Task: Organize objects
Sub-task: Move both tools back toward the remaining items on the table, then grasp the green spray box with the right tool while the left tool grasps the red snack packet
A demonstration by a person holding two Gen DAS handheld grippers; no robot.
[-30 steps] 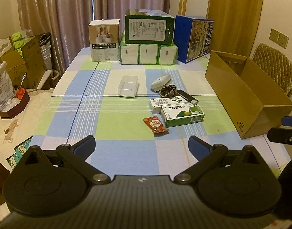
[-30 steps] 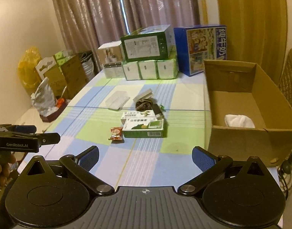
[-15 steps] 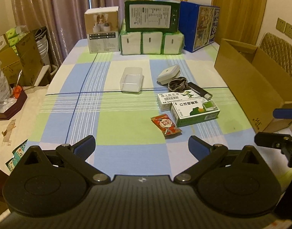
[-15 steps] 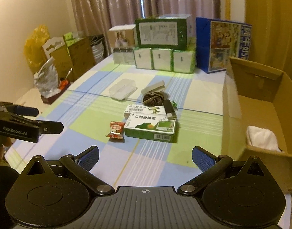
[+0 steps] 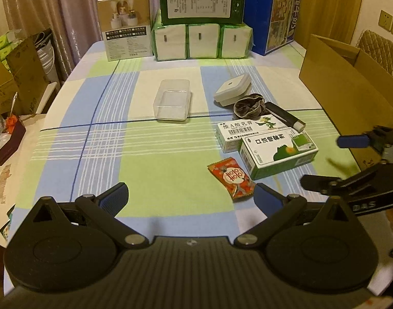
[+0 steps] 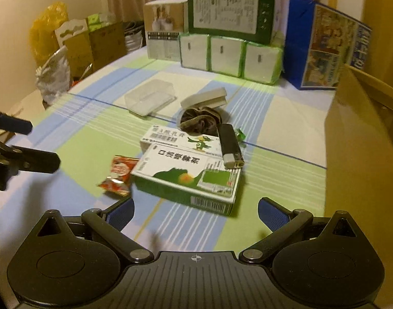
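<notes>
You are holding 2 claws above a bench [image 5: 98, 139] covered in a blue, green and cream checked cloth. Your left claw [image 5: 190, 197] is hanging released, its blue pads spread wide with nothing between them, just in front of a red snack packet [image 5: 231, 177]. Your right claw [image 6: 195, 209] is also released and empty, hovering close over the near end of a green and white medicine box [image 6: 188, 177].

The loose objects are lying in a cluster near the middle of the bench. The snack packet is sitting just left of the green and white medicine box. A second, white medicine box [image 5: 245, 132] with a cartoon bird is lying right behind it, touching it. A dark scrunchie [image 5: 249, 108] is resting behind that box, and a black lighter [image 5: 285, 117] is lying to its right. A small white case [image 5: 232, 90] is sitting just behind the scrunchie. A clear plastic container [image 5: 173, 99] is standing apart to the left.

An open cardboard box [image 5: 345, 87] is sitting at the right edge of the bench; its inside is hidden. Along the far edge, cartons are standing in a row: a white carton [image 5: 125, 27], 3 green and white packs [image 5: 200, 41] with a green carton [image 5: 201, 0] on top, and a blue carton [image 5: 273, 15]
</notes>
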